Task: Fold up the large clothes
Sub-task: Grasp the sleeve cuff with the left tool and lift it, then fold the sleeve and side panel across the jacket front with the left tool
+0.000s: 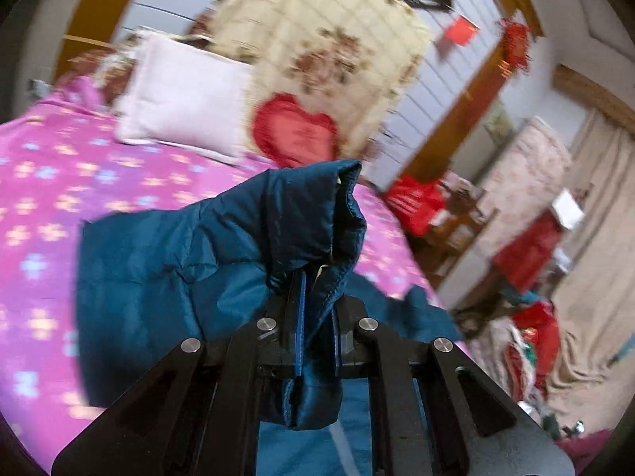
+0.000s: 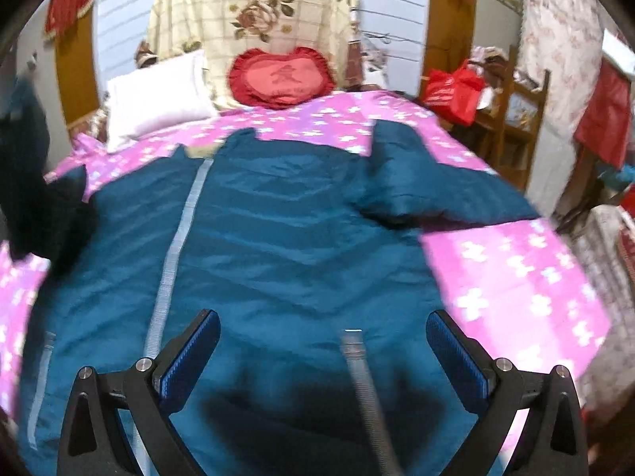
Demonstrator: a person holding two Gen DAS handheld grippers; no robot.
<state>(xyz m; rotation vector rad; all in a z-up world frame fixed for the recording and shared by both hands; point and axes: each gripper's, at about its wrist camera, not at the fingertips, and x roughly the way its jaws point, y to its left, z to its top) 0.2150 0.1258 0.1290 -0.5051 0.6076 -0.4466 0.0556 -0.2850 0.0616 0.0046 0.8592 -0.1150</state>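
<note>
1. The left gripper (image 1: 315, 317), at lower centre, is gripping a bunched fold of the teal quilted nylon jacket (image 1: 190, 261), its jaws clenched on it.
2. The right gripper (image 2: 323, 357) is hovering with jaws released above the jacket (image 2: 278, 238), which is lying spread across the pink flowered bed sheet (image 2: 516, 277).

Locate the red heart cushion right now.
The red heart cushion sits at the head of the bed, centre-top in the right wrist view, against the floral quilt, right of the white pillow.

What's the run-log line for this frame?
left gripper: shut on jacket cuff, lifted | right gripper: open above jacket | jacket: spread on bed
</note>
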